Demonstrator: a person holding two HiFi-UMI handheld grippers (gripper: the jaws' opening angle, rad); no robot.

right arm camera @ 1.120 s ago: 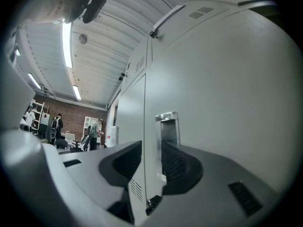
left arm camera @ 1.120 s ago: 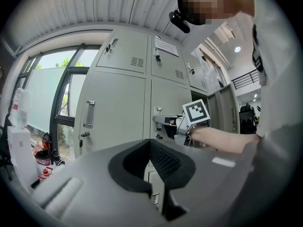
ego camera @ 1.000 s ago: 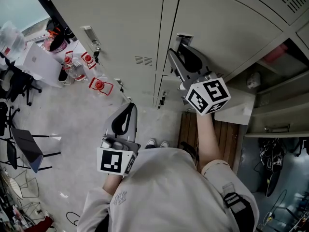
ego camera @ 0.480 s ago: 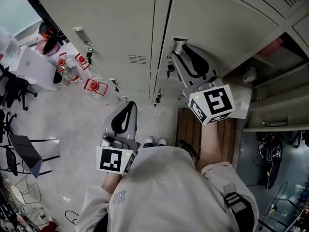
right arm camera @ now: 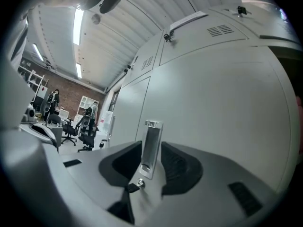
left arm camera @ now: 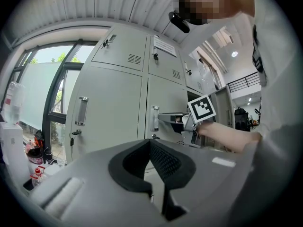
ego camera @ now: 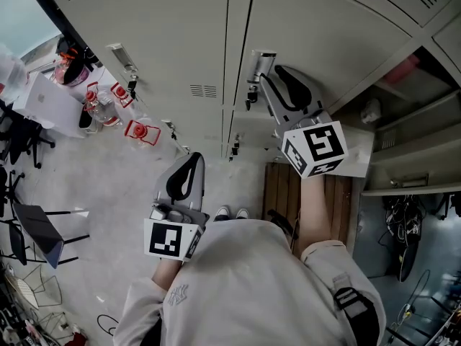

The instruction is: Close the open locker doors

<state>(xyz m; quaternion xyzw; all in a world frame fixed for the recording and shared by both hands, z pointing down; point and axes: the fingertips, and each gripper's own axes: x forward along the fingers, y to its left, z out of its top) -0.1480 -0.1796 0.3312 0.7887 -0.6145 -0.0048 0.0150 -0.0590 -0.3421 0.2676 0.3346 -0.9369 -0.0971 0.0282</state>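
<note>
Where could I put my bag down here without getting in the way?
The widest free patch is the bare grey floor between the red-capped bottles and the person's shoes. Left of it, the chairs crowd the floor. The open locker's shelves at right hold small things, and the right gripper is at the door handle beside them.

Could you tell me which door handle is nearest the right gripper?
The handle seen between the jaws of the right gripper; the other handle sits farther left.

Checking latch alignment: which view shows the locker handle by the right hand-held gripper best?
Right gripper view: the locker handle sits large and centred. Head view shows it small and foreshortened; left gripper view, distant and tiny.
</note>
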